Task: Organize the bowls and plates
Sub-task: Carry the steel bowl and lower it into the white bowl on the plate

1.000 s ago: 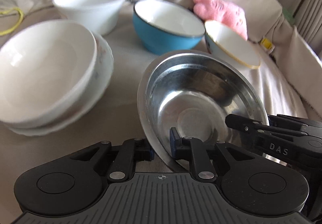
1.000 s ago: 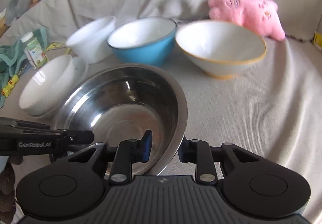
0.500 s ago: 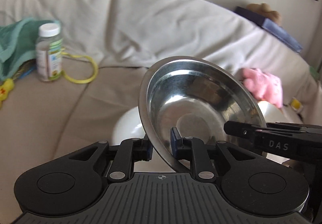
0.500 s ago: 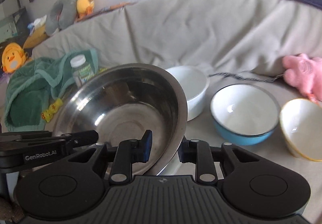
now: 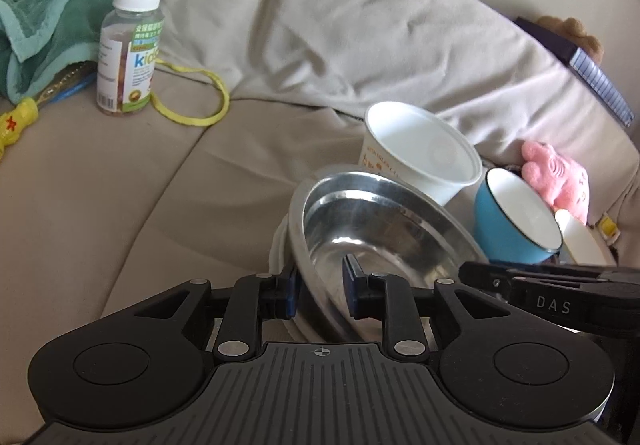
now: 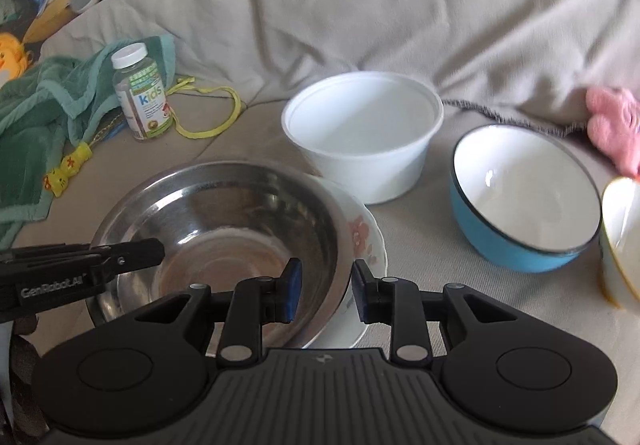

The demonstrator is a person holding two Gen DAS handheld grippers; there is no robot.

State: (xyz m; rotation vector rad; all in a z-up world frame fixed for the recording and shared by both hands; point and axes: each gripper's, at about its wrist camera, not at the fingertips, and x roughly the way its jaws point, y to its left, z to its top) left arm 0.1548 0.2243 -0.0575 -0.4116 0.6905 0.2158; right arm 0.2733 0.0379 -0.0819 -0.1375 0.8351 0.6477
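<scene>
Beige sofa [image 5: 120,205], both hand-held grippers parted around steel bowl [image 6: 224,221] rim

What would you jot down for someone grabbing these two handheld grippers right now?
Left gripper: fingers open, straddling the round stainless steel bowl's rim.
Right gripper: also open astride the opposite rim.
Done: steel bowl sits on the stack with the floral white plate.
Left: white plastic tub, blue enamel bowl and gold-rimmed white bowl stand loose on the beige sofa cover. Back both grippers off, then stack those.
</scene>
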